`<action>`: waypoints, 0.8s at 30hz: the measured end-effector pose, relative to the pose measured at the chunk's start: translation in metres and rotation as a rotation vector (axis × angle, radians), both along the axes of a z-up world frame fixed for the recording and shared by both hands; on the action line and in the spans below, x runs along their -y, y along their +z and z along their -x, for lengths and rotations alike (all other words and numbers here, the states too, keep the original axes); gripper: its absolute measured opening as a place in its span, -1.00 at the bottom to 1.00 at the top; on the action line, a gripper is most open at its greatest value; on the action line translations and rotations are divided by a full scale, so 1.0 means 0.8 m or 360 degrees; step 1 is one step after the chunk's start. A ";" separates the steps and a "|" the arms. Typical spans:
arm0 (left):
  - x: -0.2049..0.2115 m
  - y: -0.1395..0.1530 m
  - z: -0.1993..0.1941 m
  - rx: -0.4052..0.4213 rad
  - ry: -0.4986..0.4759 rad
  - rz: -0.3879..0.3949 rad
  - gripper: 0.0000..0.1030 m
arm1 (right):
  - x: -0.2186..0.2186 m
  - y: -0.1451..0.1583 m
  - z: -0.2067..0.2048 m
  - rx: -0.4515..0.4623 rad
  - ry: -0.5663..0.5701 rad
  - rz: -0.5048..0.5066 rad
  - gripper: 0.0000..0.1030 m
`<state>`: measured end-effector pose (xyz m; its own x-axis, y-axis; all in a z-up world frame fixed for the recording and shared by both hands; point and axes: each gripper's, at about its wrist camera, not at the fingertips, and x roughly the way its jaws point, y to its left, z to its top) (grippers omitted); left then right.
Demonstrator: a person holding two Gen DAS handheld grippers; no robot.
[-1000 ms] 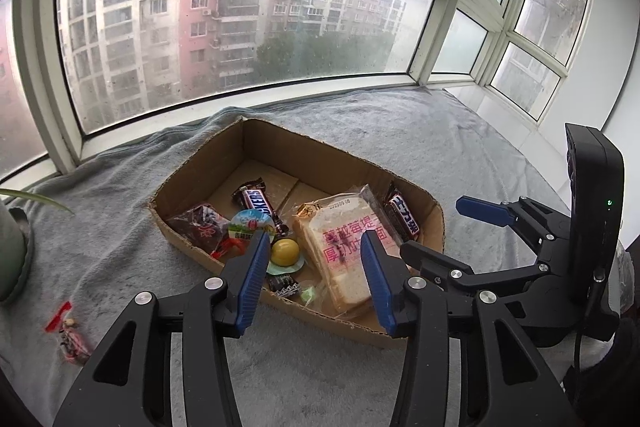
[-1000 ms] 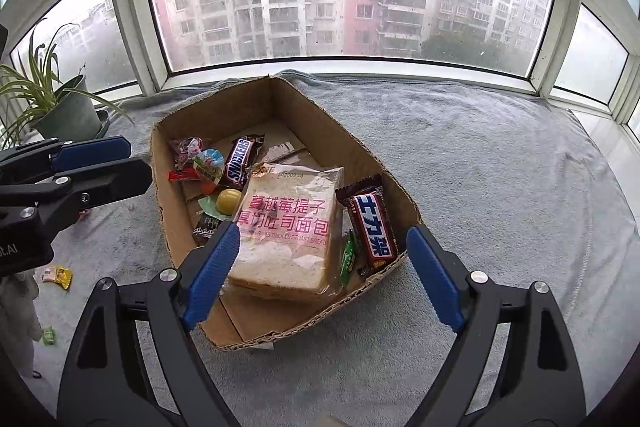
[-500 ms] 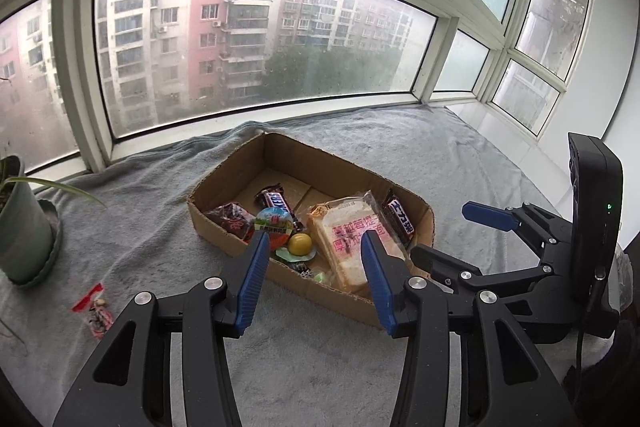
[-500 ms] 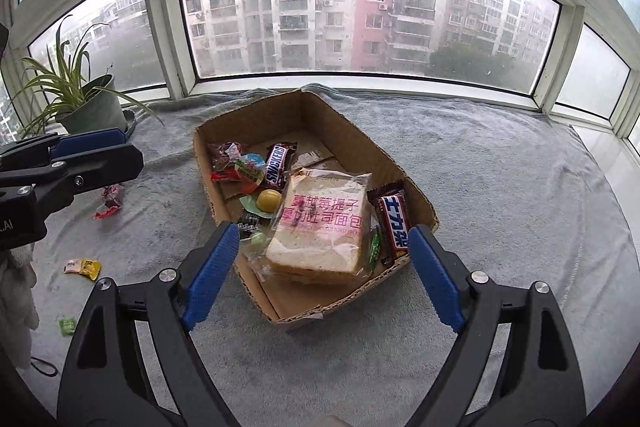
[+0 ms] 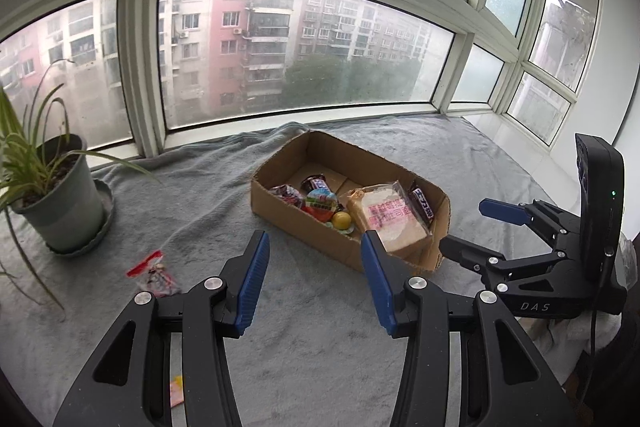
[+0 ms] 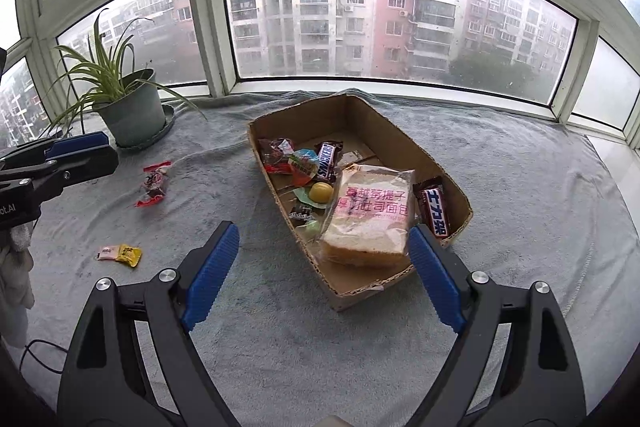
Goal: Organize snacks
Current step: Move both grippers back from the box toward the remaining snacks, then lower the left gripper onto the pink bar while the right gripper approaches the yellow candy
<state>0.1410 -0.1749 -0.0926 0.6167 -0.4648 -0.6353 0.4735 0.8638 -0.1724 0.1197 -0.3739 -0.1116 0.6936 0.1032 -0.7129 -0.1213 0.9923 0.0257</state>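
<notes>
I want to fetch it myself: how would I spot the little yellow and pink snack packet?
Start at the potted plant by the window and come toward the camera across the grey blanket, left of the cardboard box. Past the red-edged candy bag lies the yellow and pink packet, the flattest wrapper there.

We see our left tool [image 5: 314,243] with its two blue-padded fingers [image 5: 252,283] spread well apart and nothing between them; its black frame fills the lower part of the left wrist view. Our right tool [image 6: 324,235] is likewise wide open and empty, its blue pads [image 6: 210,271] splayed to either side. Each tool shows in the other's view: the right one [image 5: 476,227] sits at the right edge, jaws parted, while the left one [image 6: 90,151] enters from the left edge, seen side-on, so its gap there is hard for us to judge. Both appear to hang above the bench, touching nothing.
</notes>
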 end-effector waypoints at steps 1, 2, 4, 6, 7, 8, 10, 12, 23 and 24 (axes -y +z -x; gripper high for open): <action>-0.009 -0.001 0.004 -0.0001 0.0016 -0.0008 -0.10 | -0.004 -0.002 0.002 -0.0005 0.0015 0.0002 0.72; -0.020 -0.002 0.007 -0.0002 0.0037 -0.0013 -0.10 | -0.009 -0.004 0.003 -0.0011 0.0030 0.0006 0.72; -0.043 -0.004 0.013 -0.0012 0.0086 -0.0020 -0.10 | -0.019 -0.006 0.004 -0.0024 0.0058 0.0010 0.72; -0.066 -0.005 0.018 -0.0019 0.0148 -0.0017 -0.10 | -0.027 -0.009 0.007 -0.0031 0.0086 0.0008 0.72; -0.078 -0.005 0.020 -0.0023 0.0178 -0.0012 -0.10 | -0.031 -0.009 0.008 -0.0034 0.0101 0.0004 0.72; -0.091 -0.007 0.023 -0.0028 0.0210 -0.0010 -0.10 | -0.036 -0.010 0.009 -0.0038 0.0116 0.0001 0.72; -0.114 -0.010 0.029 -0.0044 0.0271 -0.0012 -0.10 | -0.045 -0.012 0.009 -0.0048 0.0150 0.0000 0.72; -0.135 -0.015 0.035 -0.0059 0.0329 -0.0013 -0.10 | -0.057 -0.015 0.009 -0.0054 0.0197 -0.0003 0.72; -0.212 -0.069 0.064 -0.0228 0.0539 0.0009 -0.10 | -0.147 -0.037 0.007 -0.0149 0.0589 0.0038 0.72; -0.213 -0.074 0.065 -0.0240 0.0530 -0.0006 -0.10 | -0.156 -0.039 0.006 -0.0168 0.0634 0.0044 0.72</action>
